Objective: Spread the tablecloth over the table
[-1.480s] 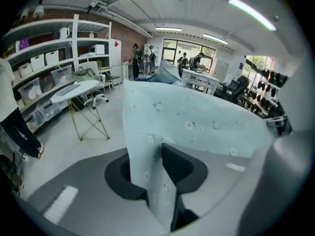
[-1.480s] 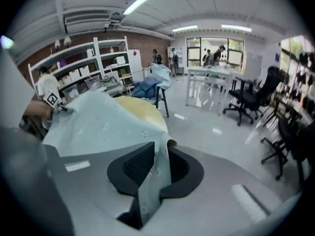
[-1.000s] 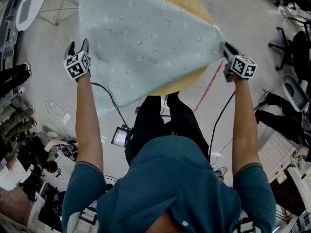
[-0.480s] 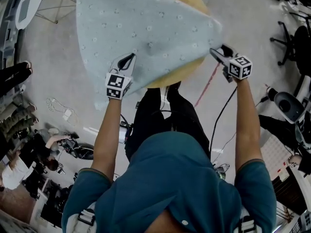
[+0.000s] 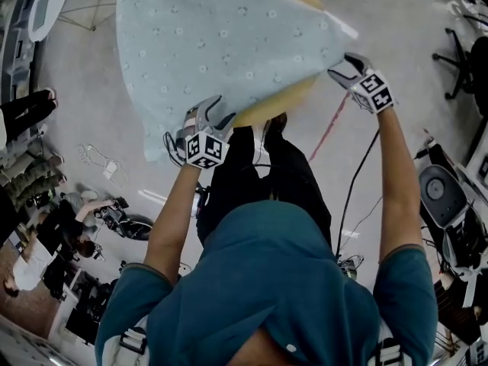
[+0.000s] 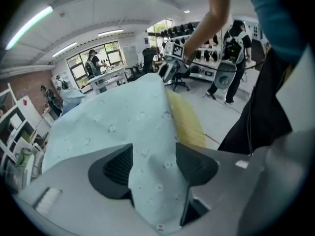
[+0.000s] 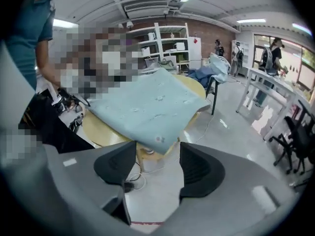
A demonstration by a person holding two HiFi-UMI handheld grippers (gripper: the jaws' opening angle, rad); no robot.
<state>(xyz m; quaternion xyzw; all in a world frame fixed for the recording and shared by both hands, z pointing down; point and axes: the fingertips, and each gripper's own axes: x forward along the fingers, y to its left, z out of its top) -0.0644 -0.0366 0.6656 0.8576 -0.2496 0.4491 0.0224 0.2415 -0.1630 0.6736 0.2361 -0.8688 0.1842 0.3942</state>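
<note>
A pale blue flowered tablecloth (image 5: pixel 221 44) lies draped over a round yellow table (image 5: pixel 286 101), hanging lower on the left side. My left gripper (image 5: pixel 216 113) is at the cloth's near edge. Its jaws are opening, and in the left gripper view (image 6: pixel 155 157) the tablecloth (image 6: pixel 113 127) runs loosely between them, with the pads not pressing it. My right gripper (image 5: pixel 345 65) hovers just off the cloth's right corner. Its jaws are opening too, and in the right gripper view (image 7: pixel 157 168) nothing is between them. There the tablecloth's corner (image 7: pixel 158 137) hangs a little ahead.
Office chairs (image 5: pixel 457 59) stand to the right, and a red floor line (image 5: pixel 332 128) and a black cable (image 5: pixel 358 174) run near the table. People (image 5: pixel 30 113) and clutter fill the left side. Shelves (image 7: pixel 167 41) line the far wall. A coiled cable (image 7: pixel 130 173) lies under the table.
My left gripper swung from the cloth's left edge to its near edge, closed there briefly, and now stands wide. My right gripper let go of the right corner and rolled.
</note>
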